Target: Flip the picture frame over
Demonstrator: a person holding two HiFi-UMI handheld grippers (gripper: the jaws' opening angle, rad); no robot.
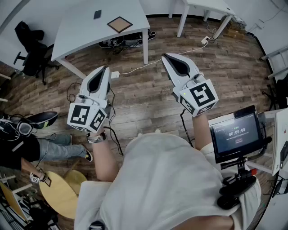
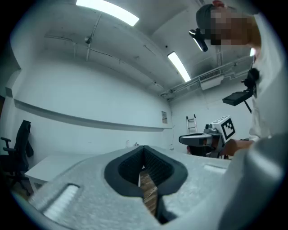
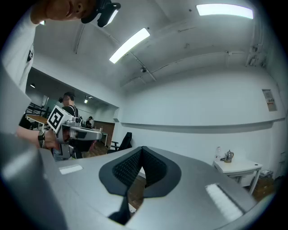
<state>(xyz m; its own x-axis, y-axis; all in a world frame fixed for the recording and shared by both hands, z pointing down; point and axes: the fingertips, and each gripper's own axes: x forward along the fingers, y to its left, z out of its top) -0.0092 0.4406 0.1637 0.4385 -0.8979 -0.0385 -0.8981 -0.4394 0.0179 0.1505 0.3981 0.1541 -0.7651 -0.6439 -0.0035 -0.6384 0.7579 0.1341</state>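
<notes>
Hovering clenched and empty, left gripper (image 1: pixel 106 68) and right gripper (image 1: pixel 165 56) face the picture frame (image 1: pixel 119 24) on white table (image 1: pixel 85 33).

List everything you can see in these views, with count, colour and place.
brown square picture frame: one, brown with a dark edge, flat on the upper-left table
small dark square item: one, dark grey, same table, beyond the frame
white rectangular table: one, white, upper left
second white table: one, white, upper right
black office chair: one, black, left of the first table
white power strip: one, white, on the wood floor
round wooden stool: one, light wood, lower left
black-framed screen: one, black, right edge
left tool: one, grey-white, shut, empty
right tool: one, grey-white, shut, empty
</notes>
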